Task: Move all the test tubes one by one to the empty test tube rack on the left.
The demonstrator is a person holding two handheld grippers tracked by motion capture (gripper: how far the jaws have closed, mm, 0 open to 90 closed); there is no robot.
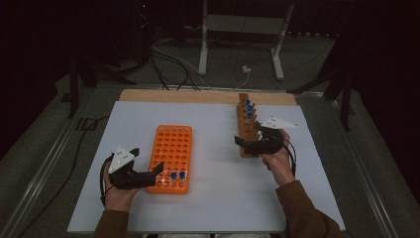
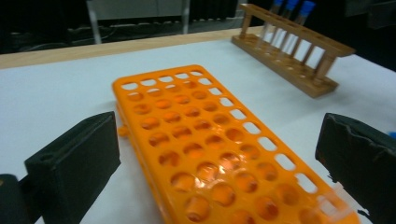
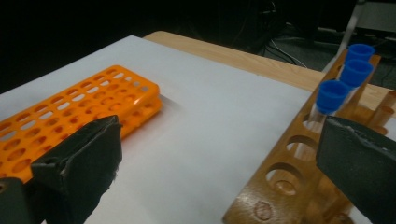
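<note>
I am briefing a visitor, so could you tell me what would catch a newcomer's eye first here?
The bright orange rack on the white table, left of centre, with two blue-capped tubes at its near end. Then the wooden rack at right, holding three blue-capped tubes, with the right gripper open beside it.

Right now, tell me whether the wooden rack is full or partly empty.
Partly empty. The wooden rack holds three blue-capped tubes at its far end, while the near holes show bare wood in the right gripper view.

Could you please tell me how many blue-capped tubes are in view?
5: three stand in the wooden rack at its far end; two in the orange rack's near row.
</note>
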